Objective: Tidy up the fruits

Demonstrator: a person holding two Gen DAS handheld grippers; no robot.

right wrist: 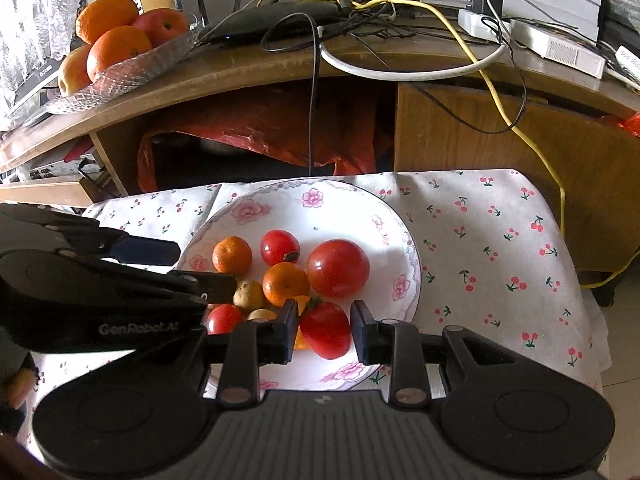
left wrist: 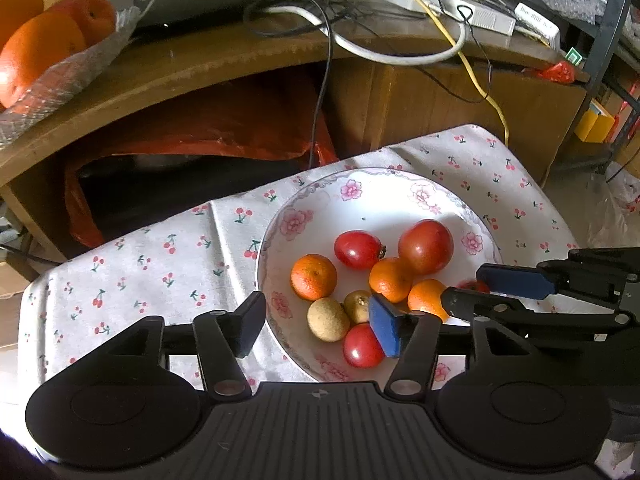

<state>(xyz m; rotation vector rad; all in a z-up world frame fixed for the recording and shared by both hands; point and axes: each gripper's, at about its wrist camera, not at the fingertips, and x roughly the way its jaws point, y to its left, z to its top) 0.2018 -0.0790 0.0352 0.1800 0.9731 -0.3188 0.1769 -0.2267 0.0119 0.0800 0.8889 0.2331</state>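
Fruit gathered on the plate, right gripper clamped on a tomato.

We hold the small tomato at the plate's near rim; it looks light, smooth-skinned and soft, so we take it across the middle, gently. Our left gripper stands apart and empty over the plate's near left edge. Mandarins crowd the centre; the cloth right of the plate is open room.

Bare plate lay open beyond the right tongs. Left of them, the left tongs and piled fruit blocked passage. To their right, the cloth lay free.
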